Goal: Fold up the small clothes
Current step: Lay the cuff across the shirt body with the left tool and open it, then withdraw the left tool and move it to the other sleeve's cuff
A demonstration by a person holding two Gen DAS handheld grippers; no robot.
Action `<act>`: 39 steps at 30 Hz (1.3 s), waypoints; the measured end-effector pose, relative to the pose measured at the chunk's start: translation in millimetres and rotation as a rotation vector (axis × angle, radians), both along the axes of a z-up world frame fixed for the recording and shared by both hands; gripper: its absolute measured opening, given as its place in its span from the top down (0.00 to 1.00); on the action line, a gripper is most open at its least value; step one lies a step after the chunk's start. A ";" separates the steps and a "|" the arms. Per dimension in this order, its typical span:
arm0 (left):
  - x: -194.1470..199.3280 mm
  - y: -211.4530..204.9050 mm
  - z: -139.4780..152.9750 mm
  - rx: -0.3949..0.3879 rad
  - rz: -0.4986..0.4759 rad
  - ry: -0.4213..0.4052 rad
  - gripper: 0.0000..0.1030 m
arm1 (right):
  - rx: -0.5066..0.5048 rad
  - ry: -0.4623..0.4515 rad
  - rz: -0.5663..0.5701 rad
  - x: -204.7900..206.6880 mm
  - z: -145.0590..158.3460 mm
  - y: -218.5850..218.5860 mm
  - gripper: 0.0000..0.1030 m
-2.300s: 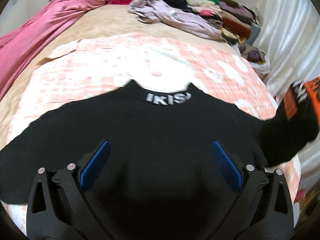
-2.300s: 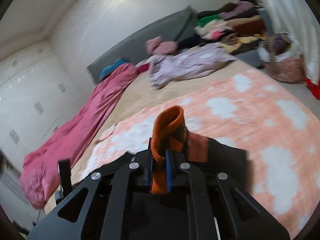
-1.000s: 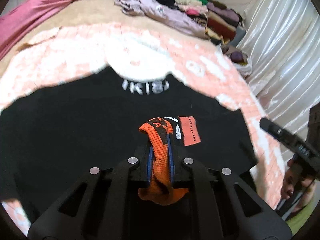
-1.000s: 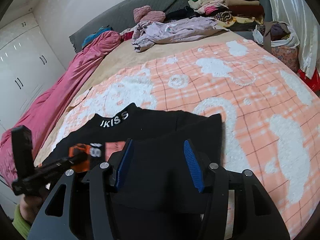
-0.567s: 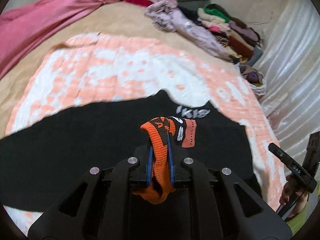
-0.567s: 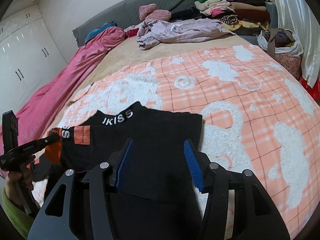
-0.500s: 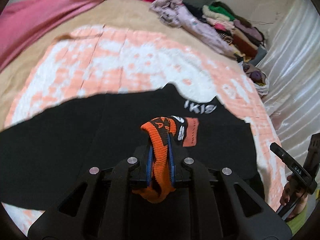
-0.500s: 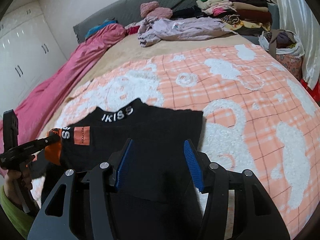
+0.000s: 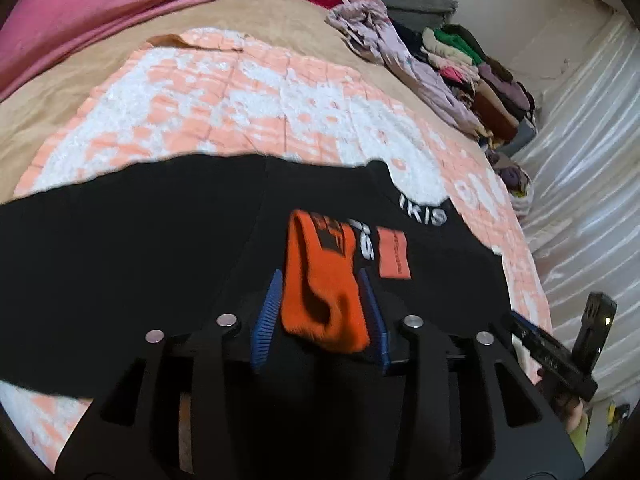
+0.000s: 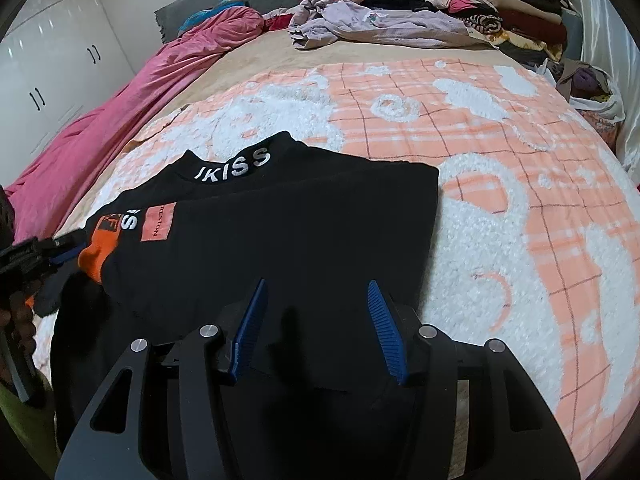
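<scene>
Left gripper (image 9: 320, 312): pitched downward, jaws opening, orange sleeve cuff (image 9: 320, 280) between blue pads, right pad touching cuff, left pad just clear. In right wrist view it enters at 9 o'clock, hand (image 10: 18, 312) wrapped on handle. Right gripper (image 10: 316, 326): pitched downward, jaws apart, nothing between pads. In left wrist view it shows at 4 o'clock.

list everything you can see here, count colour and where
top: 1, black with white collar lettering, flat on the blanket, right sleeve folded across
cuff: 1, orange, between the left claw's opening pads
blanket: 1, peach and white checked, over the bed
quilt: 1, pink, along the bed's far left
loose garment: 1, lilac, crumpled at the head
folded clothes: one pile, mixed colours, far right corner
wardrobe: 1, white, left wall
left claw: black, blue pads
right claw: black, blue pads, open above the top
</scene>
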State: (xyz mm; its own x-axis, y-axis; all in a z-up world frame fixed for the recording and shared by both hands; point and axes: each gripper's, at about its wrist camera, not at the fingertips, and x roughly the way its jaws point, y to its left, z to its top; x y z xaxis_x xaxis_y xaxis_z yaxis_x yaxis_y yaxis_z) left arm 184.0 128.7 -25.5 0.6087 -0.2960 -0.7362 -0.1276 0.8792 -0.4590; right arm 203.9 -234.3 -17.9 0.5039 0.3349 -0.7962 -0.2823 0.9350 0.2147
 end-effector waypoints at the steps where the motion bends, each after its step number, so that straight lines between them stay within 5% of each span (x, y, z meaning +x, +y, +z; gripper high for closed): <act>1: -1.5 -5.0 -1.2 -0.003 -0.012 -0.001 0.66 | 0.004 0.000 0.001 -1.0 -0.3 0.4 0.50; 5: -1.8 -25.9 -10.8 0.065 -0.046 0.011 0.66 | 0.003 0.004 0.010 -5.3 -2.6 3.1 0.50; 7: -2.4 -31.5 -16.8 0.143 -0.047 0.023 0.92 | -0.004 0.011 0.017 -6.0 -5.3 4.8 0.50; 13: -8.7 -19.8 -21.7 0.221 -0.030 0.025 0.97 | -0.048 0.025 0.011 -7.2 -16.5 2.3 0.50; 20: -18.3 -10.4 -15.4 0.194 0.003 0.005 0.97 | -0.096 0.020 0.013 -10.7 -22.9 5.5 0.50; 23: -30.2 -15.7 3.1 0.202 -0.008 -0.047 0.95 | -0.056 0.005 0.013 -17.6 -13.1 3.4 0.41; 31: -31.7 -60.4 0.2 0.236 -0.127 -0.034 0.64 | -0.046 -0.005 0.058 -34.9 -8.7 17.6 0.37; 35: -24.1 -69.0 -29.2 0.270 -0.144 0.059 0.62 | -0.063 0.033 0.052 -32.1 -21.4 18.7 0.37; 39: -27.5 -69.5 -31.8 0.279 -0.149 0.039 0.59 | -0.070 0.027 0.052 -32.7 -22.6 20.1 0.37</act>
State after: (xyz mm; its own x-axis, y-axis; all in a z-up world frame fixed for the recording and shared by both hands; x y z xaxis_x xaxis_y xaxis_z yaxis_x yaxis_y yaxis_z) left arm 156.5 59.2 -57.4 0.5436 -0.1633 -0.8233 -0.0005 0.9808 -0.1948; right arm 171.2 -214.2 -40.6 0.4657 0.3029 -0.8315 -0.3261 0.9322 0.1570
